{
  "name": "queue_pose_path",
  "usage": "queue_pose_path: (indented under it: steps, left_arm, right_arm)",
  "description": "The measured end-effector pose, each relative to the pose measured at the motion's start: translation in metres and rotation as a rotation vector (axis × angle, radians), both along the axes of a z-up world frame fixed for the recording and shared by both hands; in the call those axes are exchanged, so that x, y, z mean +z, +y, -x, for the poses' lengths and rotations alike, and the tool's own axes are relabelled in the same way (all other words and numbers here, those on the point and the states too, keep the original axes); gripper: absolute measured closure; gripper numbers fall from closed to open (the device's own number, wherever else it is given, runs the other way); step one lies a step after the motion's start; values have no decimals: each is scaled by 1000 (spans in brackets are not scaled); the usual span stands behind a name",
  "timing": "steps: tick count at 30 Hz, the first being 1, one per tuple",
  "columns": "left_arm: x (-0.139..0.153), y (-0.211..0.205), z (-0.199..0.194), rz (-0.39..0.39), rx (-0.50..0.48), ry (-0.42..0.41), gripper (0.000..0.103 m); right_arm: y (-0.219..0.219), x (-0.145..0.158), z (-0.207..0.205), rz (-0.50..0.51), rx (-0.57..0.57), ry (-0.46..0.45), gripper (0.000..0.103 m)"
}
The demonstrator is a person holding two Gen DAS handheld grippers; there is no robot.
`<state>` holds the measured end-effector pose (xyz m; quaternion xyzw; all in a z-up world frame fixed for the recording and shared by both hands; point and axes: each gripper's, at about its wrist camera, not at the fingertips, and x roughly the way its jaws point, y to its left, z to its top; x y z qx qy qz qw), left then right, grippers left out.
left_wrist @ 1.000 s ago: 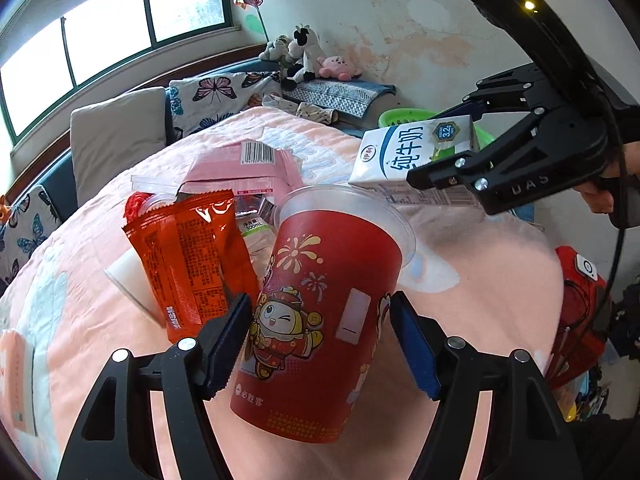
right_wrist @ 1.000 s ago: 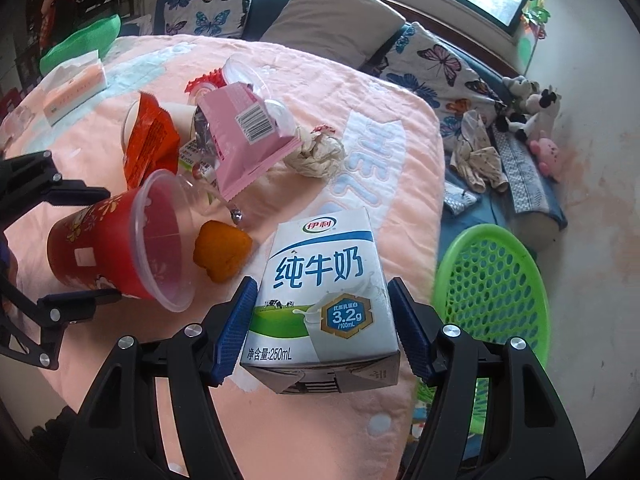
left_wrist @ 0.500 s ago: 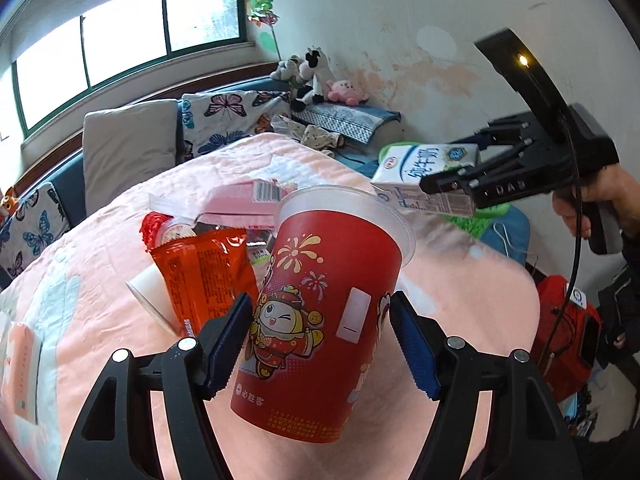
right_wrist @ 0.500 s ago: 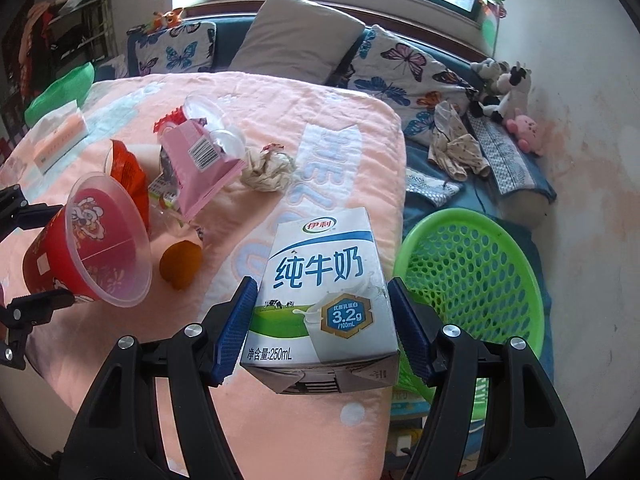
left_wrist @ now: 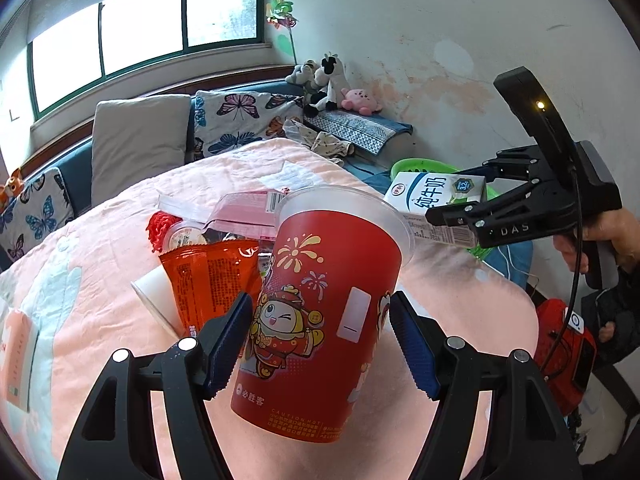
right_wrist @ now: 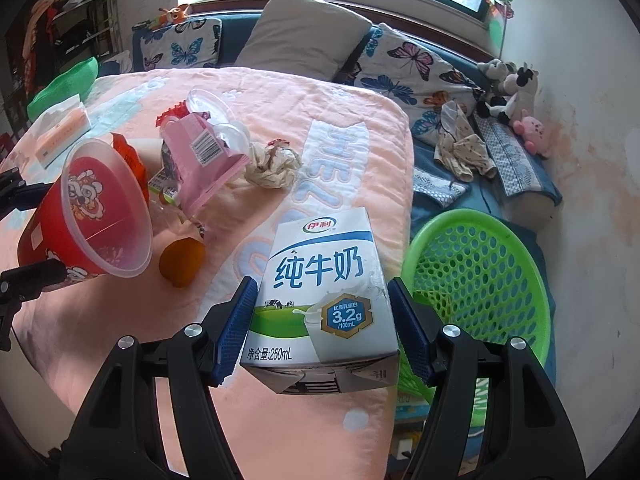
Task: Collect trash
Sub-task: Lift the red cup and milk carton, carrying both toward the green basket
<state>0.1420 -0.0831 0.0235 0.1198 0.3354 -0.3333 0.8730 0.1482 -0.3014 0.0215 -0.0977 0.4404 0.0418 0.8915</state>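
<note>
My left gripper point(left_wrist: 320, 344) is shut on a tall red paper cup point(left_wrist: 320, 300) with a cartoon print, held tilted above the pink-covered table point(left_wrist: 460, 292). The cup also shows in the right wrist view point(right_wrist: 92, 208). My right gripper point(right_wrist: 320, 332) is shut on a white milk carton point(right_wrist: 320, 280) and holds it in the air over the table's right edge, beside a green perforated basket point(right_wrist: 480, 280) on the floor. The carton also shows in the left wrist view point(left_wrist: 436, 200).
Trash on the table: an orange snack bag point(left_wrist: 208, 280), a pink packet point(right_wrist: 200, 156), a crumpled tissue point(right_wrist: 272, 168), an orange lump point(right_wrist: 182, 262), clear plastic lids point(right_wrist: 208, 104), a small white cup point(left_wrist: 154, 296). A tissue box point(right_wrist: 60, 128) lies far left. A sofa with pillows stands behind.
Both grippers have risen and tilted, still holding the cup and the carton. The right gripper has carried the carton rightward, nearer the green basket.
</note>
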Motion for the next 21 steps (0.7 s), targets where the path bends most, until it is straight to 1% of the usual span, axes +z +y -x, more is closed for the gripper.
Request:
queue_pose_path:
  steps: [13, 21]
  left_arm:
    - [2, 17, 8, 0, 45, 6, 35]
    - [-3, 19, 12, 4, 55, 16, 35]
  right_arm:
    - [29, -1, -9, 9, 60, 0, 36]
    - [31, -2, -10, 11, 60, 2, 36]
